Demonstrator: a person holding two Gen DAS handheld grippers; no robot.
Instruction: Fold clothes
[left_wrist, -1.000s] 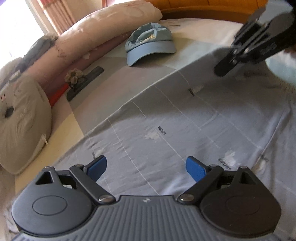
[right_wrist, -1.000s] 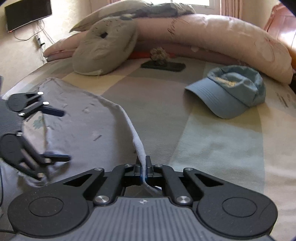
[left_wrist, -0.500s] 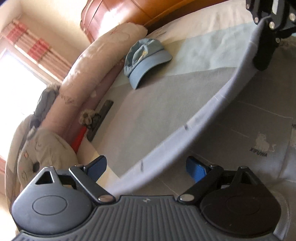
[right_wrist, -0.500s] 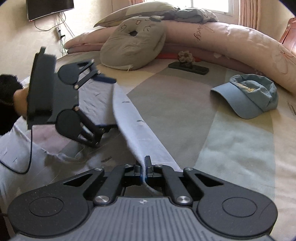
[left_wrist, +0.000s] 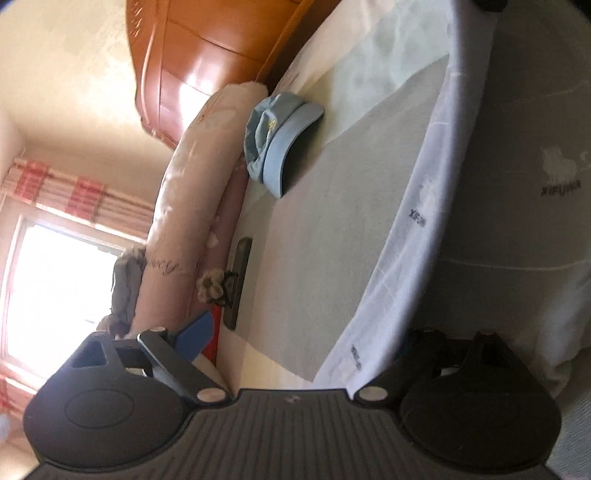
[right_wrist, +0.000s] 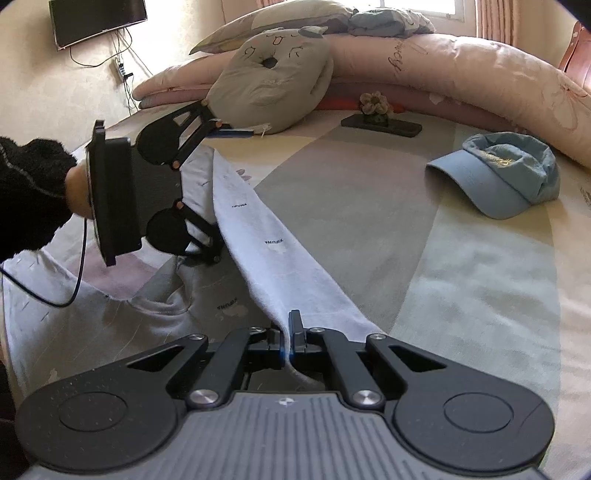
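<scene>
The left gripper (right_wrist: 218, 192) is seen with jaws spread apart, the raised edge of the grey garment (right_wrist: 273, 254) passing between them without being pinched. The garment lies on the bed (right_wrist: 461, 295), its edge lifted taut. The right gripper (right_wrist: 290, 332) is clamped on that edge. A blue cap (right_wrist: 506, 173) lies well apart.

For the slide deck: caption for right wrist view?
Right gripper shut on grey garment edge, left gripper open astride it.
</scene>
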